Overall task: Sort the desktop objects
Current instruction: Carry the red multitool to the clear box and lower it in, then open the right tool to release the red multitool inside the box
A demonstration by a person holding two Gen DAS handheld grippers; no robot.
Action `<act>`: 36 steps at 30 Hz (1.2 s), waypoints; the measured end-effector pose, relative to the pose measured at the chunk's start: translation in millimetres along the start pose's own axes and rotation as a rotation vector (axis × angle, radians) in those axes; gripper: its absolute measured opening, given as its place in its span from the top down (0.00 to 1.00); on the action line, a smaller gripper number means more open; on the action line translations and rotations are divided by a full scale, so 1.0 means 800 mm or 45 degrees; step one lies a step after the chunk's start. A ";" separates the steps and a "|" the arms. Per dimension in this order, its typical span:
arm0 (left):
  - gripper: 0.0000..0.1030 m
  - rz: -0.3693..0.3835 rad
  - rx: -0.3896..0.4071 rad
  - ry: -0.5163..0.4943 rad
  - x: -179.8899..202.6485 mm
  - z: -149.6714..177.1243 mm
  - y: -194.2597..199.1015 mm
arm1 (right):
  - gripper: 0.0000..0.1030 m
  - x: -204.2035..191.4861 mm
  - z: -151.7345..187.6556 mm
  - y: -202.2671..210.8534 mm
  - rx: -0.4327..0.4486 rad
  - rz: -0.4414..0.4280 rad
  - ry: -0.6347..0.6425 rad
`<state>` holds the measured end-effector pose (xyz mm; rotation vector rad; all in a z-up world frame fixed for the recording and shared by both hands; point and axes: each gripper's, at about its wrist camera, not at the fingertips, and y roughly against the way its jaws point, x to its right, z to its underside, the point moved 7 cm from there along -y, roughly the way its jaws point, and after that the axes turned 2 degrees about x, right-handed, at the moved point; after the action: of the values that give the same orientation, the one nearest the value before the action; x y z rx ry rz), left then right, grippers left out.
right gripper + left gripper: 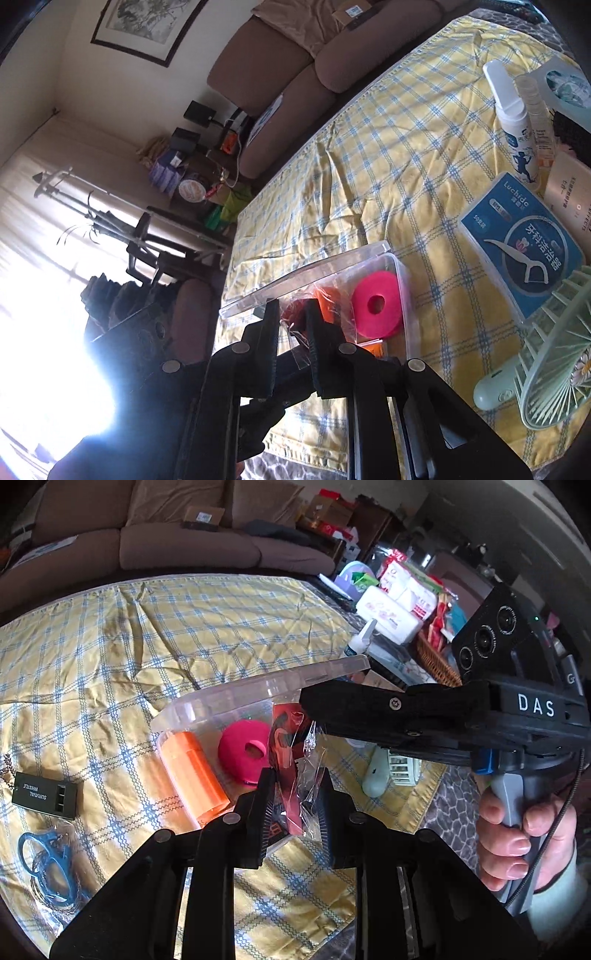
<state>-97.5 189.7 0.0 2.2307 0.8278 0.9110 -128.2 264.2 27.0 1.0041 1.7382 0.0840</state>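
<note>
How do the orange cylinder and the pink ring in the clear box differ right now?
The orange cylinder is long and tube-shaped; the pink ring is a flat disc with a hole through its middle. The orange cylinder lies on its side along the clear box's left wall; the pink ring leans tilted nearer the middle. Both are bright, single-coloured and already sit inside the clear box.

2 wrist views | close, angled down | both share clear box [221, 705] [400, 295]

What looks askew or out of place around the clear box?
The clear plastic box's lid sits tilted, propped open over the box rather than seated. A crinkled cellophane packet with red contents hangs in the left tongs above it, not yet inside.
</note>
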 end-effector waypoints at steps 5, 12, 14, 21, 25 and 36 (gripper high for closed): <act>0.74 -0.105 0.034 0.017 -0.025 -0.002 0.012 | 0.66 -0.003 0.002 -0.005 0.006 0.039 0.098; 0.74 -0.119 0.044 0.051 -0.043 0.004 0.035 | 0.66 0.017 -0.004 0.014 0.035 0.157 0.114; 0.74 -0.124 0.048 0.062 -0.047 0.006 0.042 | 0.66 0.022 -0.006 0.015 0.044 0.187 0.131; 0.74 -0.097 0.019 -0.001 -0.044 0.018 0.047 | 0.66 0.008 -0.004 -0.007 0.037 0.135 0.270; 0.74 -0.087 -0.005 -0.034 -0.038 0.024 0.039 | 0.64 0.011 -0.007 -0.023 0.002 0.084 0.267; 0.74 -0.066 0.017 -0.011 -0.039 0.016 0.040 | 0.80 0.045 -0.009 0.001 -0.019 0.115 -0.068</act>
<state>-95.4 143.1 2.5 2.2130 0.8856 0.8732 -135.9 291.2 3.4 1.0647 1.6420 0.1262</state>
